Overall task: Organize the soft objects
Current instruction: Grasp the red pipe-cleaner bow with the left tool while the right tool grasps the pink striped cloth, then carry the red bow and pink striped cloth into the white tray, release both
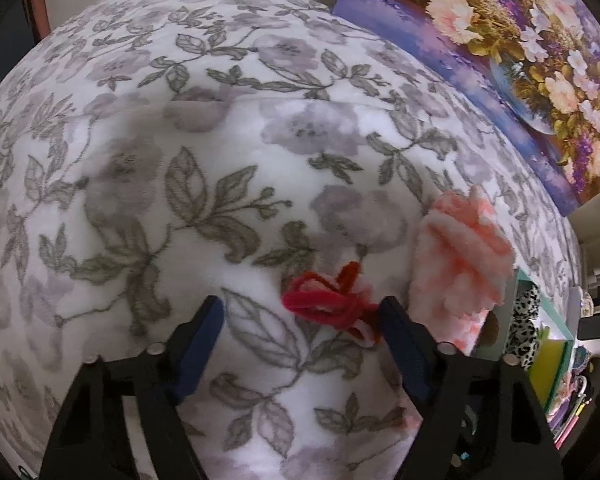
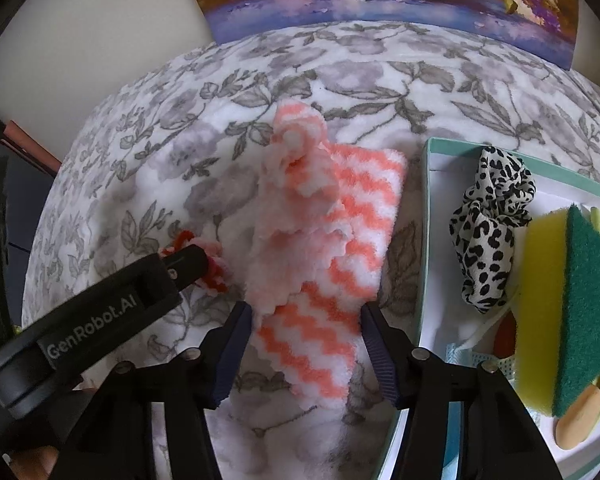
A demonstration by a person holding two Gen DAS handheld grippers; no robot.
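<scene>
The left gripper (image 1: pixel 302 316) was held low with its 2 fingers spread wide apart, gripping nothing. The right gripper (image 2: pixel 306 322) sat just beside it, its 2 fingers (image 2: pixel 236 332) equally parted, both pointed forward and slightly down.

Red yarn (image 2: pixel 216 276) half behind left gripper (image 2: pixel 188 262); box (image 2: pixel 428 240) cropped at right edge

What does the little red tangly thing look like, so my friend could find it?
Start at the flowery grey-and-white blanket, then find the fluffy pink-and-white zigzag cloth. Just left of that cloth, between the open fingers of the left gripper, lies the red yarn bundle. It is the only thin, stringy, bright red thing there, much smaller than the cloth.
</scene>
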